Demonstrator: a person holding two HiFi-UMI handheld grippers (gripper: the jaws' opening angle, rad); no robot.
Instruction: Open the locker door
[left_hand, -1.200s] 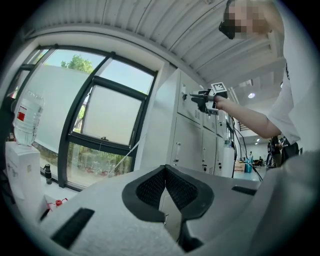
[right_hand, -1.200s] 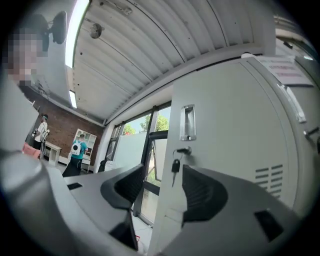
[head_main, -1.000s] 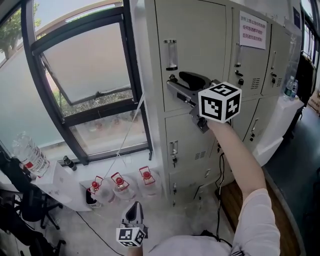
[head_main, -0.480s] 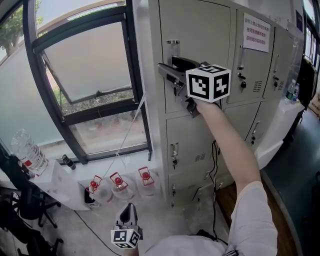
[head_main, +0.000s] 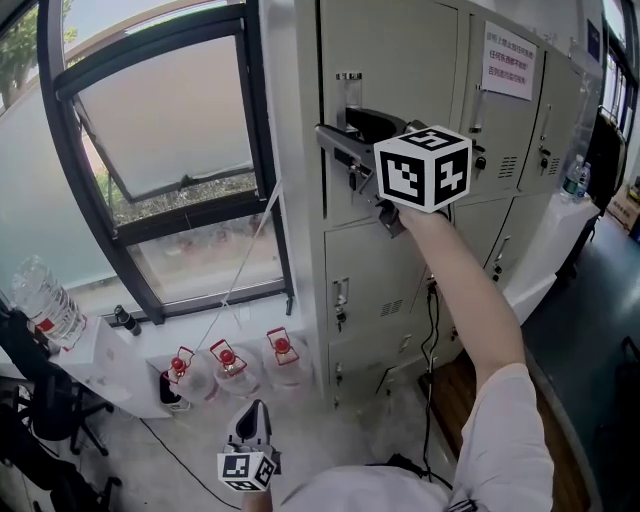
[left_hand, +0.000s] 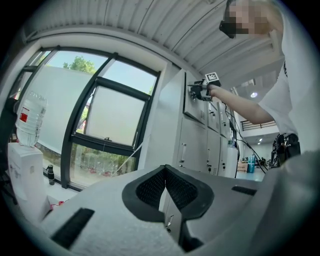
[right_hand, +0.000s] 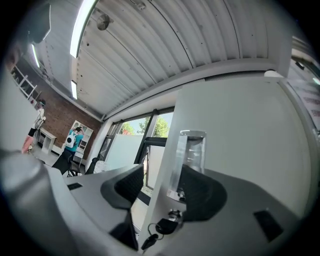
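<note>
The pale grey locker door (head_main: 400, 70) is the top one at the left end of the row and looks closed. It has a clear upright handle (head_main: 348, 90) (right_hand: 189, 155) and a lock with a key (right_hand: 159, 227) hanging below. My right gripper (head_main: 345, 135) (right_hand: 162, 187) is raised to the door's left edge. Its jaws stand apart, with the handle's lower end between them, close to the right pad (right_hand: 202, 195). My left gripper (head_main: 252, 415) (left_hand: 165, 192) hangs low by my body, pads together and empty.
More locker doors run below and to the right, one with a paper notice (head_main: 508, 60). A dark-framed window (head_main: 160, 150) stands left of the lockers. Three red-capped water jugs (head_main: 225, 365) sit on the floor beneath it. A large bottle (head_main: 40, 300) stands far left.
My right gripper has moved up and to the left along the door, from beside the lock to the handle. It has held there for the last half second. The left gripper stays low.
</note>
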